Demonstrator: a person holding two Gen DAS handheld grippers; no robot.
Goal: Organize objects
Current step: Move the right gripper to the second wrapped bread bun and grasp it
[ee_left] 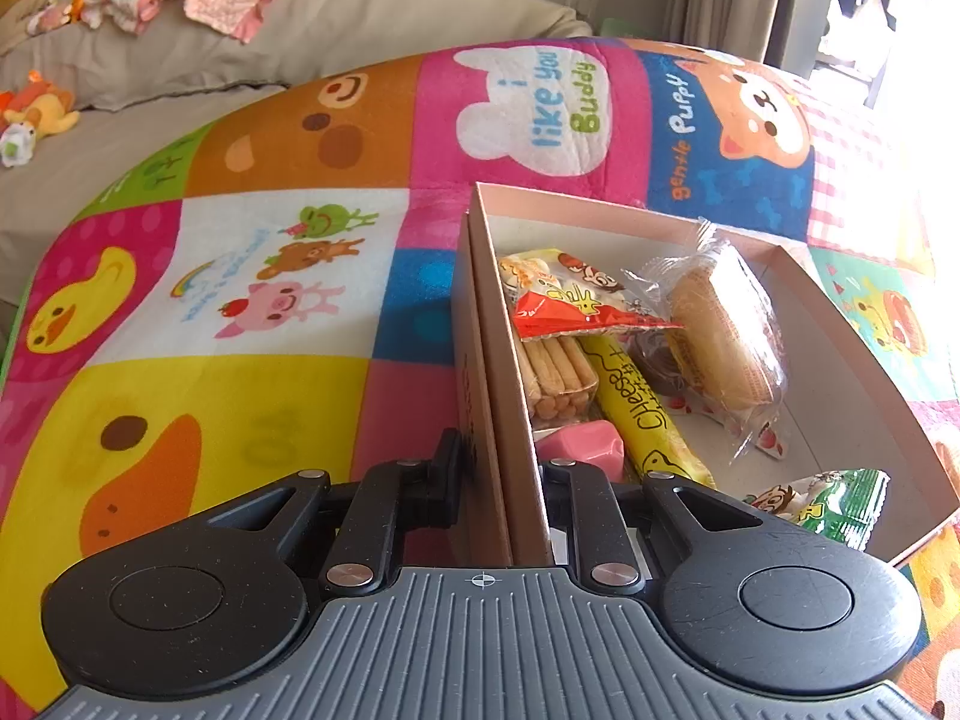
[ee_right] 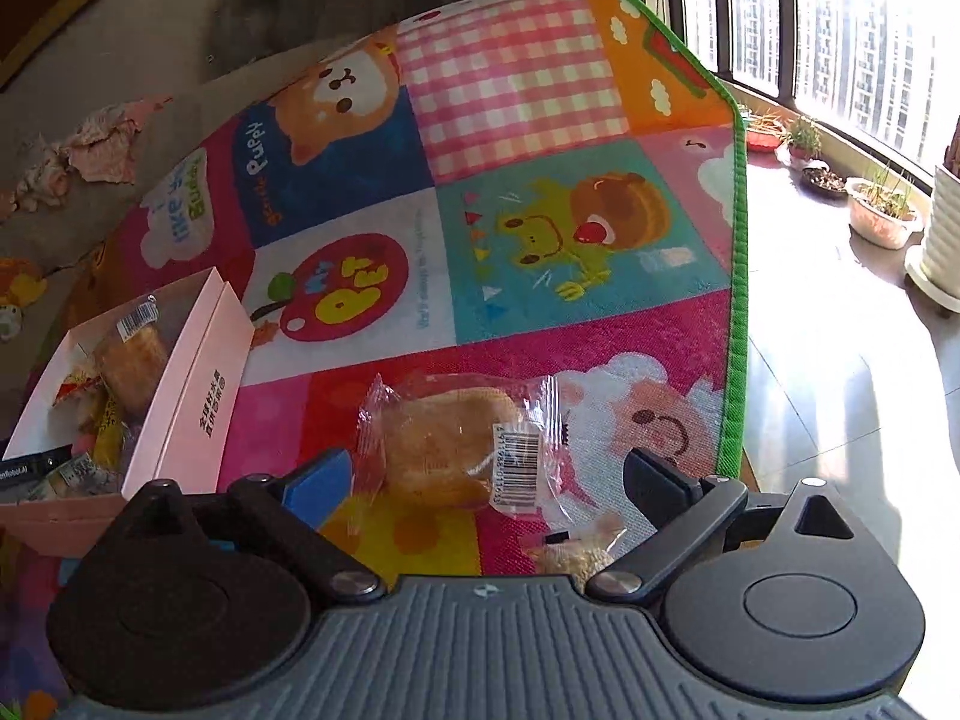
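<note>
Where legible, "Cheese" on yellow packet (ee_left: 651, 414)

Each gripper (ee_left: 504, 480) (ee_right: 489, 480) has a ribbed grey body, 2 black round discs, black link arms with silver screws, and a small crosshair mark.

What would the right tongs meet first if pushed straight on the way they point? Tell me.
Most likely the wrapped pastry lying on the play mat. It sits just ahead, between the open right tongs, whose fingers stand clear on either side. Depth is uncertain, so they may reach the mat beneath it together.
</note>
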